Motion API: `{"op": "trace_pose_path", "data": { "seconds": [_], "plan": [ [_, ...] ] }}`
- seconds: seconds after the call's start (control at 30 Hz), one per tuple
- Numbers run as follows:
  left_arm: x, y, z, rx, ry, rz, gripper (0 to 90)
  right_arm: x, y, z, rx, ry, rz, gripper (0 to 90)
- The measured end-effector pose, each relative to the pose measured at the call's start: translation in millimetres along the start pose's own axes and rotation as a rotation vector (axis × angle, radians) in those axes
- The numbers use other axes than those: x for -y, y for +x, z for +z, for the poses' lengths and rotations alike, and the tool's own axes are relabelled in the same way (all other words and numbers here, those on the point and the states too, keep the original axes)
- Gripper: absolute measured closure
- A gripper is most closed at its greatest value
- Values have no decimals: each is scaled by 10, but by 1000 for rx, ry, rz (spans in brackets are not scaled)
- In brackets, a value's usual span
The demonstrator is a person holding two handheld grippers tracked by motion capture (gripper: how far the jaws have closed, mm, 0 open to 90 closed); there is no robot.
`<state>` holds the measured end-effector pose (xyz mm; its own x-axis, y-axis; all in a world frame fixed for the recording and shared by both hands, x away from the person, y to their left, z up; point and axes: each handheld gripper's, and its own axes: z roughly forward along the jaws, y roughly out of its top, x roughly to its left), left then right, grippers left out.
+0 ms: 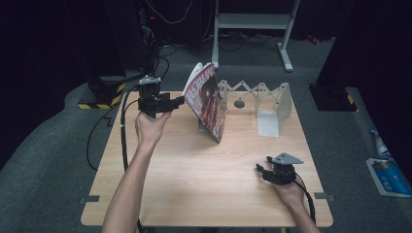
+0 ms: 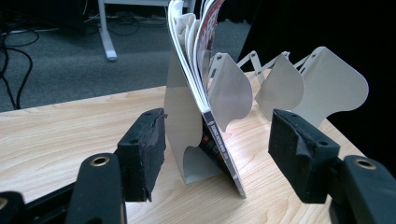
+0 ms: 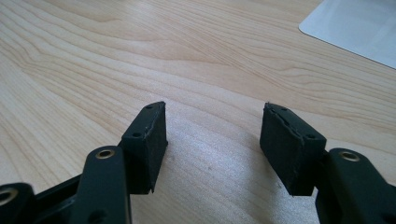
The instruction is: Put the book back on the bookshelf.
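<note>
Nearest the person, by the table's (image 1: 194, 194) front right corner, the right tongs (image 1: 261, 170) rest low over the bare light-wood top, jaws spread wide with nothing between them (the right gripper view shows wood grain in the gap). Farther back, near the rear left part of the table, the left tongs (image 1: 180, 101) are held up in the hand, likewise released, their tips just beside the glossy red-covered magazine (image 1: 209, 99). The magazine stands tilted, leaning against the leftmost plate of the white accordion-style metal file rack (image 1: 272, 109), which runs along the rear edge; its pages fan loosely at the top.
</note>
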<state>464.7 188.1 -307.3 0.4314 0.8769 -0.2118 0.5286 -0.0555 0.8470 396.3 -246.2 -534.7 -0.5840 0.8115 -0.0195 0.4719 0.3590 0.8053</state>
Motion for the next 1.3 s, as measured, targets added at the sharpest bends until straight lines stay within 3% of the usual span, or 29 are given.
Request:
{"op": "trace_pose_path", "data": {
  "seconds": [0.33,0.7,0.83,1.3],
  "plan": [
    [49,28,-58,8,-4,-9,369,0,1,0,0,0,0,411],
    [111,20,-147,-17,-10,8,374,1,0,-1,0,0,0,411],
    [134,33,-180,-10,-16,-6,375,1,0,-1,0,0,-1,411],
    [191,22,-275,-4,-22,3,386,1,0,-1,0,0,-1,411]
  ]
}}
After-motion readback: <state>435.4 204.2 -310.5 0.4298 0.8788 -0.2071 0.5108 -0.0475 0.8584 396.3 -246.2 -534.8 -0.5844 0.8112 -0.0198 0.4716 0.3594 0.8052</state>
